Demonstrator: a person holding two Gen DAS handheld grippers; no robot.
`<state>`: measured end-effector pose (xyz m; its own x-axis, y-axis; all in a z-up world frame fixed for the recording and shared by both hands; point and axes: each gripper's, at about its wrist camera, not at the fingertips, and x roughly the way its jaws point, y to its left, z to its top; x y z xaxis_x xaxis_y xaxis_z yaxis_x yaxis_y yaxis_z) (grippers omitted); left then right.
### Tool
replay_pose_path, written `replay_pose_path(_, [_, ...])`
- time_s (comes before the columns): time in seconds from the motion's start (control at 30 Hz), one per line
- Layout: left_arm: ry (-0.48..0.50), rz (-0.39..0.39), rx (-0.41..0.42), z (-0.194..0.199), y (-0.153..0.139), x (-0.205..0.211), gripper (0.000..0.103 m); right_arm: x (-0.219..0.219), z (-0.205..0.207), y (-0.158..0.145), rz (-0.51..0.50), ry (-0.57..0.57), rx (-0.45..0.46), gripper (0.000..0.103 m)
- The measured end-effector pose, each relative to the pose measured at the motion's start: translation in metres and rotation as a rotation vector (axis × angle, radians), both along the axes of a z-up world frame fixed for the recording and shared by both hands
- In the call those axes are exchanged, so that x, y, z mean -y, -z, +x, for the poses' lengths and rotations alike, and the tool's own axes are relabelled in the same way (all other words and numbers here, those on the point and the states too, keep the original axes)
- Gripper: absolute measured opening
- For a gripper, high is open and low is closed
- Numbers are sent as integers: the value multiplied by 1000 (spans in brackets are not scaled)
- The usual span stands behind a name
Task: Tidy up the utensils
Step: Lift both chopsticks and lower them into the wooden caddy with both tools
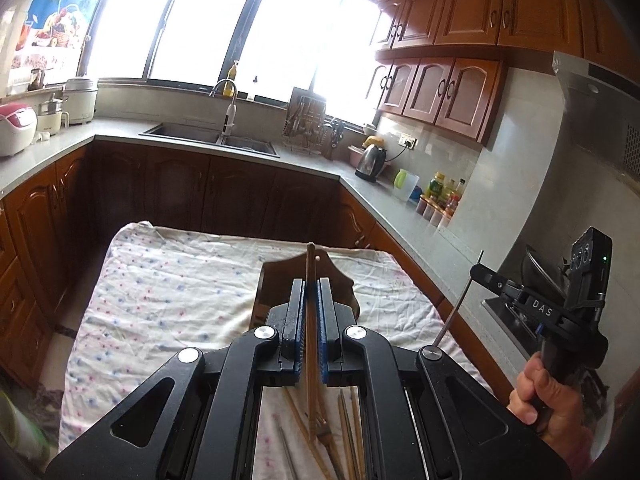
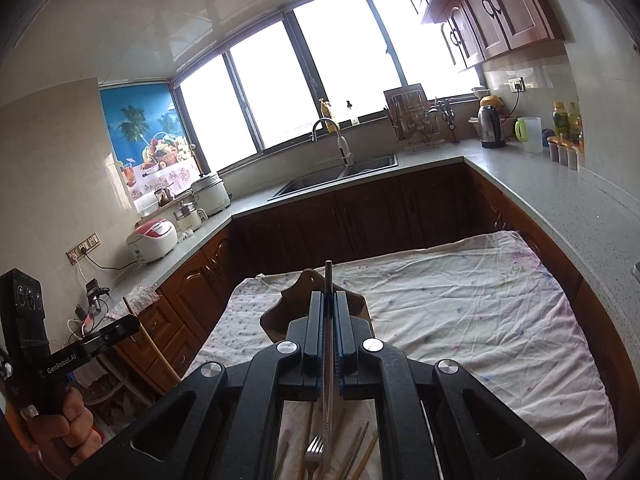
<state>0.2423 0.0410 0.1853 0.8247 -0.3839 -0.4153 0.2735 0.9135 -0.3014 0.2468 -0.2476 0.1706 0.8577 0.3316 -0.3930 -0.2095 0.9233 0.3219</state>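
In the left wrist view my left gripper [image 1: 311, 286] is shut on a wooden chopstick [image 1: 310, 344] that stands between the blue pads, tip up. Behind it a brown wooden holder [image 1: 340, 276] sits on the flowered cloth. My right gripper [image 2: 328, 298] is shut on a thin metal chopstick [image 2: 328, 380], with the same holder [image 2: 278, 314] just beyond it. Loose wooden chopsticks [image 1: 352, 432] and a fork [image 2: 314, 448] lie on the cloth under both grippers. Each gripper shows in the other's view: right gripper [image 1: 480, 271], left gripper [image 2: 128, 326].
The cloth-covered table [image 2: 480, 312] is hemmed in by a grey counter [image 1: 400, 216] with brown cabinets. A sink [image 1: 208, 136], a dish rack [image 2: 416, 120], a kettle [image 2: 490, 126], bottles [image 1: 440, 192] and rice cookers [image 2: 154, 240] stand along it. A person's hands [image 1: 552, 400] hold the grips.
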Motion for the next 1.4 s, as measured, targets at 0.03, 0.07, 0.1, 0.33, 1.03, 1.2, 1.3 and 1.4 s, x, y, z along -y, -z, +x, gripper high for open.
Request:
replay_pose_path(0.03, [-7, -2, 14, 4, -5, -1, 4, -1, 5, -4, 2, 3, 11, 4])
replay_pose_path(0.07, [-15, -4, 31, 8, -10, -3, 4, -2, 9, -7, 6, 4, 21, 4])
replay_pose_path(0.1, [-23, -7, 44, 13, -15, -4, 4, -2, 13, -11, 11, 6, 31, 4])
replay_pose_path(0.33, [-68, -5, 131, 53, -43, -7, 4, -5, 51, -34, 40, 36, 97, 4])
replay_pose_path(1.03, [-156, -28, 72, 153, 58, 16, 4, -21, 131, 58, 68, 104, 111, 4])
replay_pose_path(1.2, [-151, -17, 32, 156, 76, 18, 5, -19, 133, 75, 89, 106, 80, 4])
replay_pose_path(1.3, [-158, -8, 41, 155, 76, 17, 5, -21, 133, 82, 76, 104, 64, 4])
replay_pose_path(1.4, [-156, -10, 27, 157, 76, 15, 5, -19, 133, 80, 63, 102, 63, 4])
